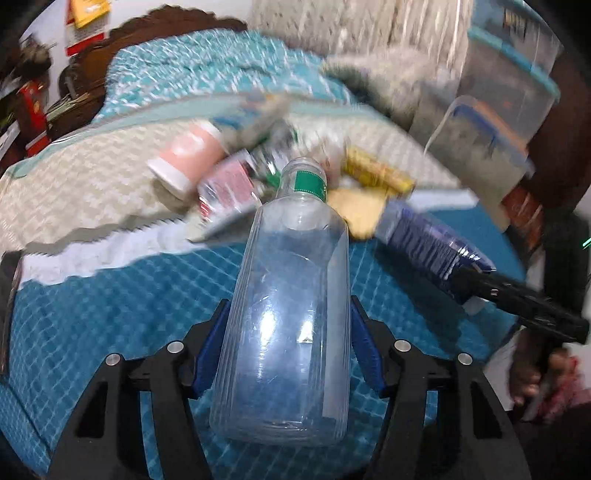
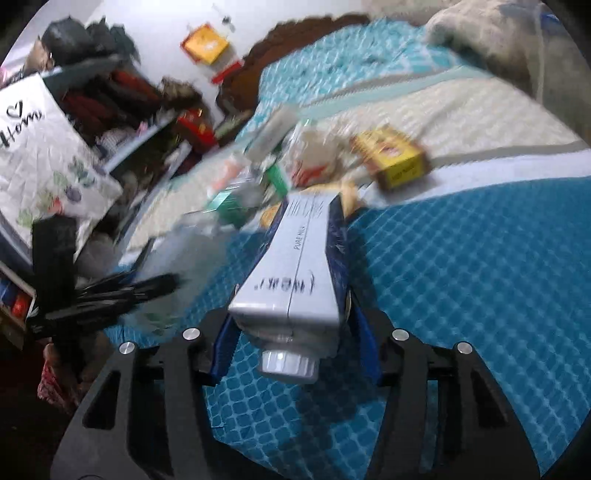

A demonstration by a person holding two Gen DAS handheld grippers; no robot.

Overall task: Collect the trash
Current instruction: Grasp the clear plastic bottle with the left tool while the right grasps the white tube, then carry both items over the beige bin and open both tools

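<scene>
My left gripper [image 1: 290, 325] is shut on a clear plastic bottle [image 1: 291, 295] with a green neck label and no cap, held above the blue quilt. My right gripper [image 2: 295, 332] is shut on a blue and white milk carton [image 2: 303, 266], its white cap toward the camera. The carton [image 1: 428, 243] and the right gripper [image 1: 517, 299] also show at the right of the left wrist view. A heap of trash lies ahead on the bed: a pink cup [image 1: 188, 155], a red packet [image 1: 229, 184], a yellow box [image 1: 376, 173] [image 2: 395, 158].
The bed has a blue quilt [image 1: 110, 314] and a beige patterned blanket [image 1: 74, 184]. Clear storage boxes [image 1: 509, 92] stack at the right. A cluttered shelf [image 2: 122, 110] and a white cushion [image 2: 40, 155] stand left of the bed. A dark wooden headboard [image 1: 147, 33] is behind.
</scene>
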